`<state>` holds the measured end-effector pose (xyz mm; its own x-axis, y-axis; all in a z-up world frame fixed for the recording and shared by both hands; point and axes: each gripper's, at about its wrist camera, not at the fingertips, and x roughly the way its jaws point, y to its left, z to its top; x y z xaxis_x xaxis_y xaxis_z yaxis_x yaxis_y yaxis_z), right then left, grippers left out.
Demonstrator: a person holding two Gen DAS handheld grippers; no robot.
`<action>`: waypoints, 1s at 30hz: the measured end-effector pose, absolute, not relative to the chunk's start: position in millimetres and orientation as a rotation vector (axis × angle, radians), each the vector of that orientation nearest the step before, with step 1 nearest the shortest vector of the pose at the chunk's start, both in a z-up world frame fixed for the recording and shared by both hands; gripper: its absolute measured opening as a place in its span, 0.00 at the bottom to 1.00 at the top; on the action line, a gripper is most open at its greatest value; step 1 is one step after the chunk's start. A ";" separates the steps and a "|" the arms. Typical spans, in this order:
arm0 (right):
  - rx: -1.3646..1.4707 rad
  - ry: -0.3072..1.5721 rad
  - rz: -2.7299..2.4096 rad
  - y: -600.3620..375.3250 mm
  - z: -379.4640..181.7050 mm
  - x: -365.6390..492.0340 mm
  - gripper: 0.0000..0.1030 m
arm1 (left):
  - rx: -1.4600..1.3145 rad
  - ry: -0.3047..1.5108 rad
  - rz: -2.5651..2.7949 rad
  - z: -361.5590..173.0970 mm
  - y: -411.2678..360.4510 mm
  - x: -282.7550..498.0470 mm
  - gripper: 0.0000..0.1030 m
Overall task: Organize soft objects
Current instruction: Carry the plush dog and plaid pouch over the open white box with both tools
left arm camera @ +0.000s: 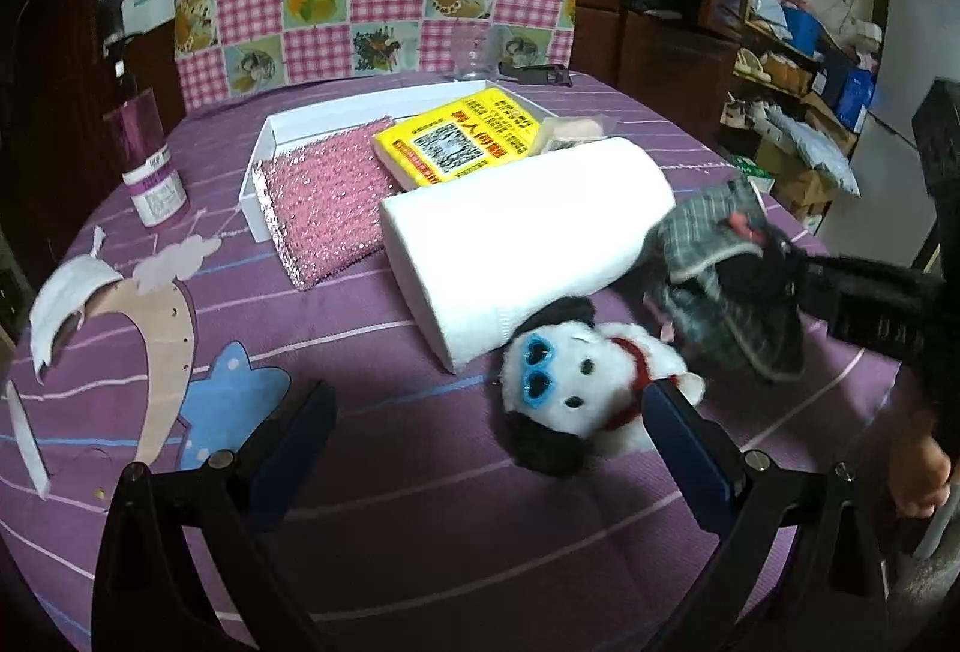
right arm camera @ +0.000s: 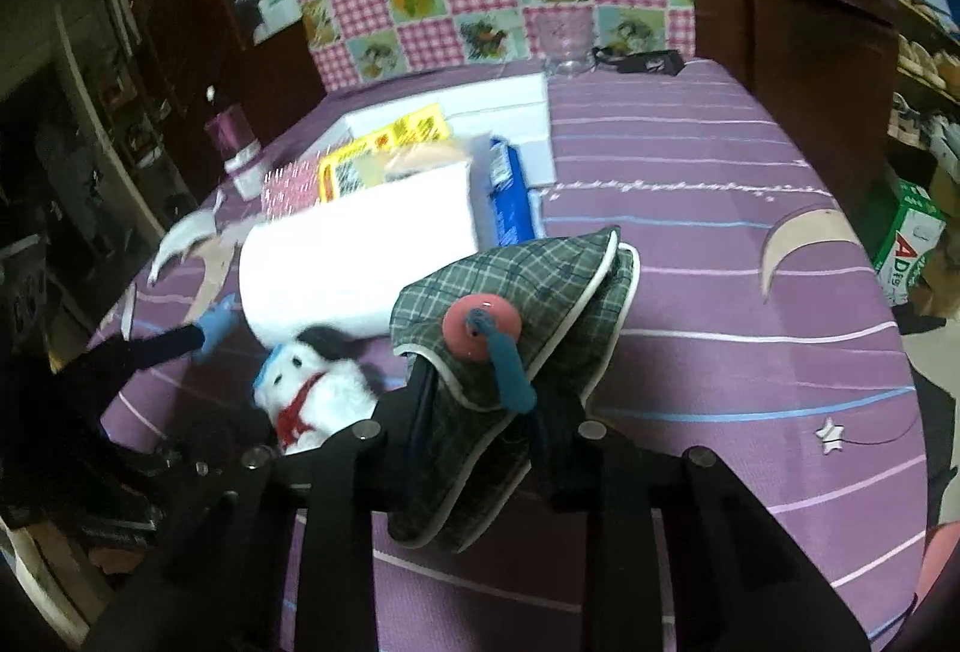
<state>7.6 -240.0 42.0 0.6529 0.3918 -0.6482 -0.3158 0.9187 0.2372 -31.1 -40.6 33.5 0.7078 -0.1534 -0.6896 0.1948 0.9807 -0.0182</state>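
Left wrist view, tongs: the left tongs [left arm camera: 489, 427] stand wide apart with nothing between them, low over the worktop [left arm camera: 420, 532]; the right finger's tip sits just beside the plush dog [left arm camera: 591, 382]
Left wrist view, only here: a purple bottle [left arm camera: 147, 160] at far left, a pink glittery sponge [left arm camera: 327, 208] hanging over the near edge of the white box [left arm camera: 264, 160], and a yellow pack [left arm camera: 462, 136] face up in the box
Left wrist view, pouch: the grey plaid pouch [left arm camera: 726, 286] is at right, pinched by the right tongs [left arm camera: 780, 256], which come in from the right edge
Right wrist view, tongs: the right tongs [right arm camera: 480, 400] are closed on the grey plaid pouch [right arm camera: 522, 334], the fabric bunched between the fingers
Right wrist view, only here: a pink disc with a blue tab [right arm camera: 486, 334] on the pouch, and a blue packet [right arm camera: 507, 196] beyond the white roll [right arm camera: 354, 262]
Pouch axis: its long side runs from near left to far right, with the pointed end away from the camera
Plush dog: lies near left of the pouch, head toward the roll
Surface: round worktop under purple striped cloth with moon and star patches
Room: a pink checked cloth drapes a chair back behind; dark cabinets and cluttered shelves sit around
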 end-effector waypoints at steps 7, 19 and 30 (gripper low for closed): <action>0.136 0.708 0.367 -249.5 51.0 3.1 0.27 | 0.088 0.789 -0.246 43.5 -60.1 -33.1 1.00; 0.162 0.673 0.361 -258.6 53.5 -2.5 0.27 | 0.146 0.972 -0.230 19.8 -84.5 -4.2 0.88; 0.160 0.670 0.359 -258.3 53.4 -3.1 0.27 | 0.130 1.011 -0.252 13.0 -93.4 -4.0 0.60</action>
<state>-3.1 -258.3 53.4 0.7252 0.3747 -0.5776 -0.2729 0.9266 0.2585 -4.0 -93.4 13.0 0.5049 -0.1485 -0.8503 0.2686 0.9632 -0.0088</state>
